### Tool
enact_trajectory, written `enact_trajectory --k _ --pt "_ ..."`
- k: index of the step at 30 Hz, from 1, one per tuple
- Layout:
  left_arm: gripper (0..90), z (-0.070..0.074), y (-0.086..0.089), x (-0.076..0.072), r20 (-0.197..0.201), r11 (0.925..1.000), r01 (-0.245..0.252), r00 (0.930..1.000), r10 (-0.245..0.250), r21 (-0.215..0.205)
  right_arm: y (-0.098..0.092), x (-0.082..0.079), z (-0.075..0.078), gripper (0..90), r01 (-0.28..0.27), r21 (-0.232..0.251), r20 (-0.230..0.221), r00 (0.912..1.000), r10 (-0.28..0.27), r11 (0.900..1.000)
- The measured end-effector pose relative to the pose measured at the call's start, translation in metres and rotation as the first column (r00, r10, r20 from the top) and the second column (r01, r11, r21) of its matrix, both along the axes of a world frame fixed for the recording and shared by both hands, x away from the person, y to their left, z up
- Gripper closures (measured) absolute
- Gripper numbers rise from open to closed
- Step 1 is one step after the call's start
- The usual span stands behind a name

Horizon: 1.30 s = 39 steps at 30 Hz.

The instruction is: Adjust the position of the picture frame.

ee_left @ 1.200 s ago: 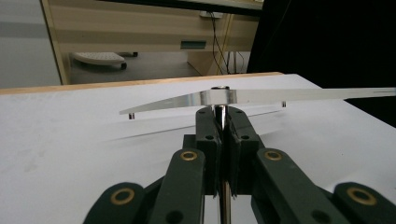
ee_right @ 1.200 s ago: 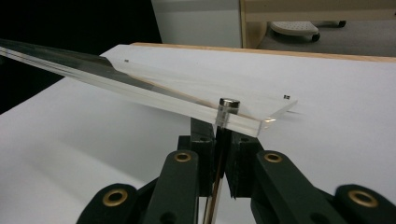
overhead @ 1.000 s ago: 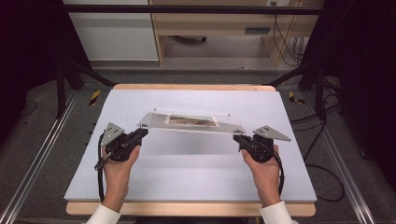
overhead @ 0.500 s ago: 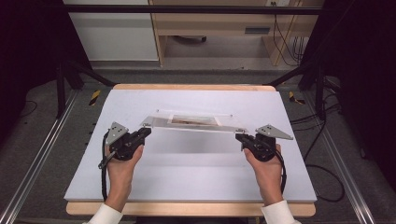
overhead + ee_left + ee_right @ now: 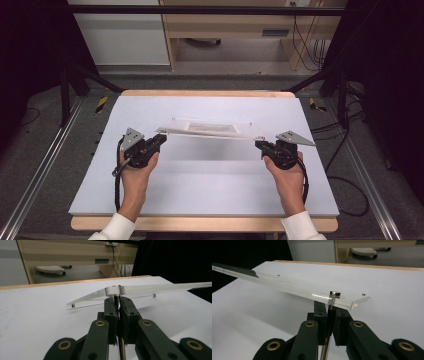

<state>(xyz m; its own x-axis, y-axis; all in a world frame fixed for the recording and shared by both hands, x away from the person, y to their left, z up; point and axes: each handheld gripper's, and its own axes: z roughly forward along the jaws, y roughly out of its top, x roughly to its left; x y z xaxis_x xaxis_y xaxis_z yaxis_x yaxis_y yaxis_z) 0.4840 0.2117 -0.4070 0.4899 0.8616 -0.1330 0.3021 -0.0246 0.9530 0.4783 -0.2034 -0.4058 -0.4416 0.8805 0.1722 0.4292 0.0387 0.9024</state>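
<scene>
A white table top (image 5: 210,190) is carrying the work; above it a clear acrylic frame (image 5: 210,129), a flat transparent panel with a printed sheet sandwiched inside, is hanging level, clear of the surface and casting a shadow just below. The left gripper (image 5: 159,140) is clamping one near corner of the panel, its jaws pressed together on a thin metal standoff pin (image 5: 118,305) beneath a corner bolt head (image 5: 115,286). The right gripper (image 5: 260,145) is clamping the opposite near corner likewise, jaws together on the pin under its bolt head (image 5: 335,293). Judged from this, the pick-up is done and the two-handed carry is in progress; setting the panel down and releasing both corners is remaining.
</scene>
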Motion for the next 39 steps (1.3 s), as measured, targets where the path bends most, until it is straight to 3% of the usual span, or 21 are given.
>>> enact_trajectory --k 21,39 --pt "82.6 -0.007 0.002 -0.005 -0.014 0.9999 -0.003 0.9999 0.003 0.014 0.003 -0.001 -0.001 83.0 -0.007 -0.012 0.0 1.0 0.007 1.0" --pt "82.6 -0.019 0.004 -0.016 -0.07 0.9984 0.024 0.9974 -0.02 0.052 0.003 -0.01 -0.013 83.4 -0.027 -0.046 -0.029 0.9992 0.026 0.999"
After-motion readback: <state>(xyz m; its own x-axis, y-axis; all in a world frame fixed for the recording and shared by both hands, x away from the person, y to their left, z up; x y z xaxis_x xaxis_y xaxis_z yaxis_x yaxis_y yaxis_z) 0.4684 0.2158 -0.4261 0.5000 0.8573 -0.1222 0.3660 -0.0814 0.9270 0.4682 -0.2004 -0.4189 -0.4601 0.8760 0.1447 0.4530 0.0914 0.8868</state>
